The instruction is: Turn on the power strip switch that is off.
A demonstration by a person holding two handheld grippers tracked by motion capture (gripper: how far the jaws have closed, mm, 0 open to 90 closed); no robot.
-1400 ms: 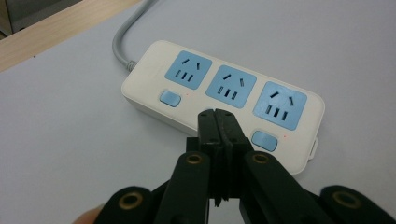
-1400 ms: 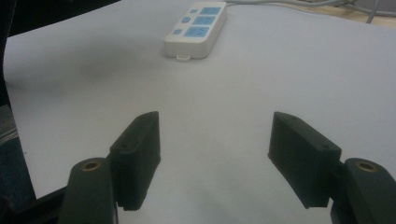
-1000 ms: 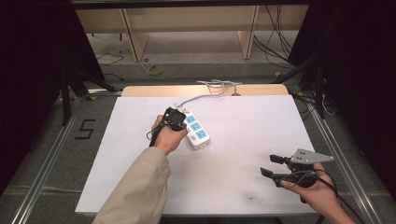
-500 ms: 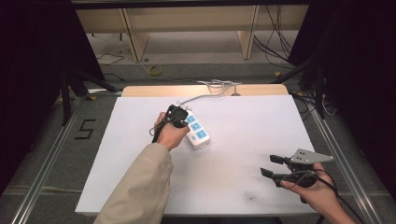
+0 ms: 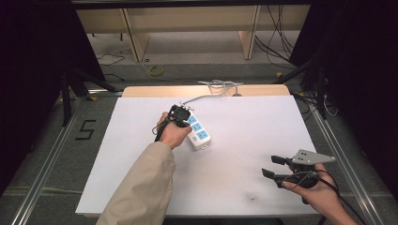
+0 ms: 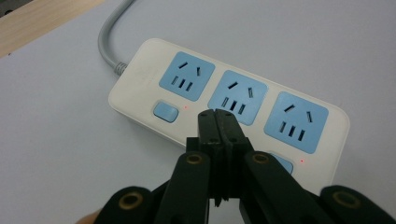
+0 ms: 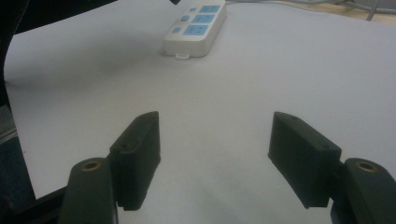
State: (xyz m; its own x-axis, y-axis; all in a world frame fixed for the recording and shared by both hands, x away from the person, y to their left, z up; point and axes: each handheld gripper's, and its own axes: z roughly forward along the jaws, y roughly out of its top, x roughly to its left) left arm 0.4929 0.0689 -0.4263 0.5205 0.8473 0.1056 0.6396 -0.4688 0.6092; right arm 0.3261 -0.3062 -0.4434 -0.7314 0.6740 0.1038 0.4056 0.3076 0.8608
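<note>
Even soft light, dark surroundings, slightly soft close-up focus.

Left gripper (image 6: 218, 116) reaches forward on an outstretched sleeved arm, fingers pressed together. Right gripper (image 7: 215, 154) sits low and near, fingers spread wide.

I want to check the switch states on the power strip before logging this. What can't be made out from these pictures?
- Middle switch of the power strip: left gripper view, covered by the shut left gripper.
- Third switch: partly behind the same jaws.
- Gripper tips' contact with the strip: high view, hidden by the hand.
- Cord end: runs off the table's far edge.
- Strip's lamps: right gripper view, too small.
</note>
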